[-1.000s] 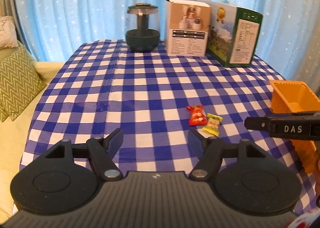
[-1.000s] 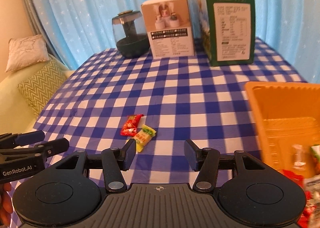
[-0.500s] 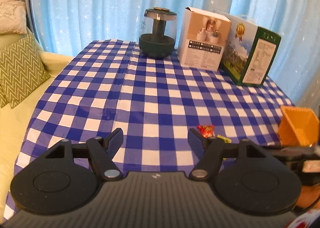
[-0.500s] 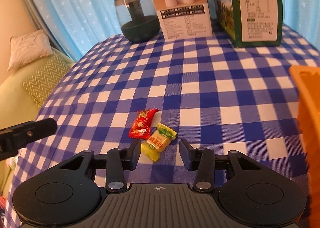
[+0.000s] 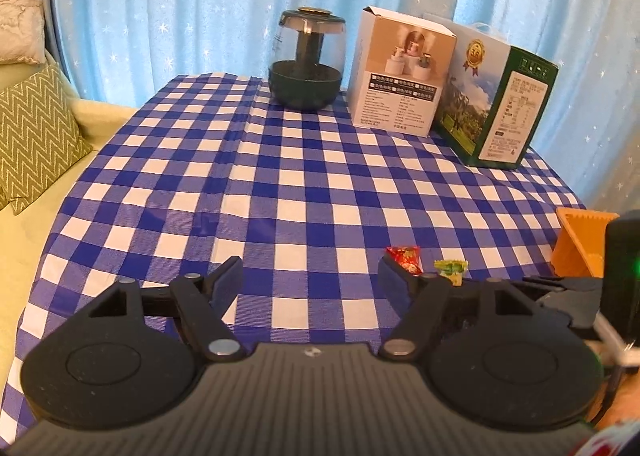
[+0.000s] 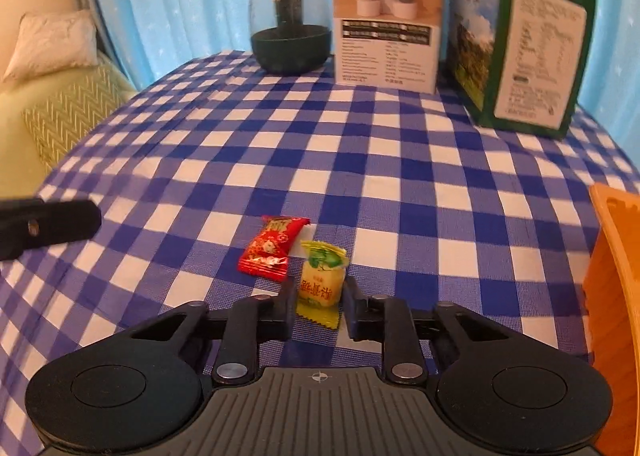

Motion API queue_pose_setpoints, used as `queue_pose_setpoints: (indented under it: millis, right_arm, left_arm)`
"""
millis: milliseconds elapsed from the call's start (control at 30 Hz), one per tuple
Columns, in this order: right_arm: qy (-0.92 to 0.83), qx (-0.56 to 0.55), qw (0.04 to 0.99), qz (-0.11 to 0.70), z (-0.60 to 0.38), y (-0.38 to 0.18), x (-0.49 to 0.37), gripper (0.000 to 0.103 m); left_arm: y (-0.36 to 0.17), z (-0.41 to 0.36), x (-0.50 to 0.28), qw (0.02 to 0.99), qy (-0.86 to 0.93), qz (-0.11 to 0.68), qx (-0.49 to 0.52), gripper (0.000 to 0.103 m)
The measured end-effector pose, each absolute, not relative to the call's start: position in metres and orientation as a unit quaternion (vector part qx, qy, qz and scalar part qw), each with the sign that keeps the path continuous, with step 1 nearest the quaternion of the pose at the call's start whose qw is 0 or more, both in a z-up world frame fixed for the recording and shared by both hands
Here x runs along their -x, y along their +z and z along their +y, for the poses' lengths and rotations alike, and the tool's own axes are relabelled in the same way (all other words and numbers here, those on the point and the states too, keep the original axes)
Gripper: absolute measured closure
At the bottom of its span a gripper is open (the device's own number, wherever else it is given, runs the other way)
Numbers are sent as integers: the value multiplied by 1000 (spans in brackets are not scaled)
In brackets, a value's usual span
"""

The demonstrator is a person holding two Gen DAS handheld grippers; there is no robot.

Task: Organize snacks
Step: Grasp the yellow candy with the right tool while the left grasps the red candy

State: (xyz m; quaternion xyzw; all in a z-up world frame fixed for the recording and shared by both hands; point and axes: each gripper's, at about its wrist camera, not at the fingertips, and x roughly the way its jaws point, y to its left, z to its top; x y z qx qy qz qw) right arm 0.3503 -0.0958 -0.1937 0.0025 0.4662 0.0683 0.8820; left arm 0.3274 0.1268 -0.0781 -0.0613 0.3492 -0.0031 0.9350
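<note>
Right gripper (image 6: 319, 302) part-open astride yellow candy (image 6: 320, 284); left gripper (image 5: 310, 280) wide, empty.

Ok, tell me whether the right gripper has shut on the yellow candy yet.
Not yet. The right gripper is open: its fingers straddle the yellow candy, which lies flat on the checked tablecloth, with gaps visible either side.
</note>
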Motion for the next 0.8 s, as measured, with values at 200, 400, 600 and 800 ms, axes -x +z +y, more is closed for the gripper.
queue_pose_setpoints:
  millis: [200, 400, 600, 800]
  right_arm:
    - [46, -36, 882, 468, -123, -185, -355, 92]
    - [55, -48, 879, 471, -138, -185, -358, 92]
    - [56, -39, 885, 461, -138, -187, -358, 85]
    - [52, -48, 889, 452, -139, -190, -360, 81]
  left_arm:
    - [-87, 110, -340, 933, -29, 355, 39, 32]
    - [-101, 97, -356, 926, -47, 374, 32, 32]
    - [-103, 94, -358, 925, -47, 376, 29, 32]
    - [-106, 93, -361, 924, -45, 378, 34, 32]
